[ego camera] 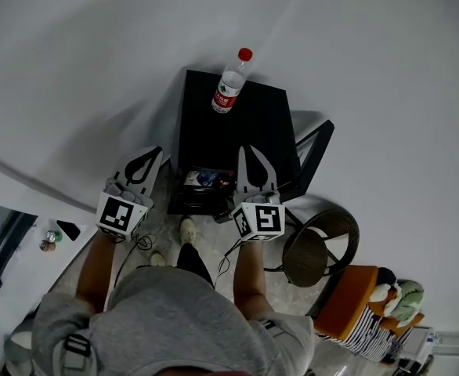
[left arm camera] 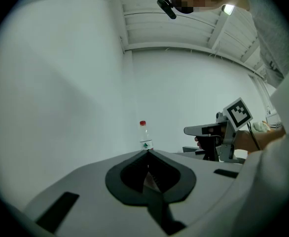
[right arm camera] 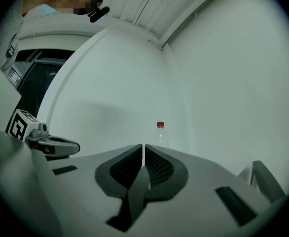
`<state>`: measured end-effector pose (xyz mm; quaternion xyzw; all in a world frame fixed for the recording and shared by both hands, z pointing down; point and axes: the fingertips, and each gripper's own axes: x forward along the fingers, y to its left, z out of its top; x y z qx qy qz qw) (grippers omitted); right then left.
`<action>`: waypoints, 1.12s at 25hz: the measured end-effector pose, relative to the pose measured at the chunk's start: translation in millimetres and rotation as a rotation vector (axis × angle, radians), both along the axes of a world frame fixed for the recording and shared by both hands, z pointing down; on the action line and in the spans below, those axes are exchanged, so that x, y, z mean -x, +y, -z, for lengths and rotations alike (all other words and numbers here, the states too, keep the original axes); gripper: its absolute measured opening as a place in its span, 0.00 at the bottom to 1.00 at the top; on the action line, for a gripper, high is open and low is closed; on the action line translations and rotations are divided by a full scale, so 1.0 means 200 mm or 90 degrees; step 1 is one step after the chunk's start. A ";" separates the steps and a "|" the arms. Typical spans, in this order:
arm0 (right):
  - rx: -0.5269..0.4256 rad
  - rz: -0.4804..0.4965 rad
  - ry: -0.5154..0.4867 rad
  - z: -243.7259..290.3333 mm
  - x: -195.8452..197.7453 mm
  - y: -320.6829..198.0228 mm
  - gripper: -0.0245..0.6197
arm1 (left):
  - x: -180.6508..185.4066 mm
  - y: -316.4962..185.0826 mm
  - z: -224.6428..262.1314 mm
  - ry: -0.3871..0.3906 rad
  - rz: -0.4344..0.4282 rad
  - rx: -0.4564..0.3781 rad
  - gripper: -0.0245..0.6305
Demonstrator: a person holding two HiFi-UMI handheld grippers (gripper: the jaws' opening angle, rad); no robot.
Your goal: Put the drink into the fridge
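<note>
Nearest, held left claw (ego camera: 153,152) and right claw (ego camera: 245,150) side by side, both clenched shut on nothing. Beyond, found in the head view alone the top of a black fridge (ego camera: 237,131), perhaps with its door open. Farthest, saw the drink bottle (ego camera: 229,84) upright on that top, red-capped, well apart from both claws. Showed in the left gripper view and the right gripper view just above the closed jaw tips, against white wall (ego camera: 96,45).

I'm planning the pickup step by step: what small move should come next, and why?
Probably open the right gripper before closing in. Its jaws stand together with nothing between them, while the water bottle stands upright and untouched on top of the black fridge, ahead of that gripper and just right of its jaw line.
</note>
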<state>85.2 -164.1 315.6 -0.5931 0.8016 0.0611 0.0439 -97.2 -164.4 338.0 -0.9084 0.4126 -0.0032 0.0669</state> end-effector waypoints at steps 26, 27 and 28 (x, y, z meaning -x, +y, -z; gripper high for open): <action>-0.004 0.159 -0.009 0.40 -0.06 -0.88 0.22 | 0.02 -0.48 -0.01 0.008 0.190 0.016 0.04; 0.000 0.167 -0.007 0.41 -0.05 -0.90 0.24 | 0.03 -0.49 -0.01 0.007 0.195 0.016 0.04; 0.003 0.173 -0.003 0.41 -0.04 -0.92 0.27 | 0.04 -0.50 -0.01 0.007 0.199 0.016 0.04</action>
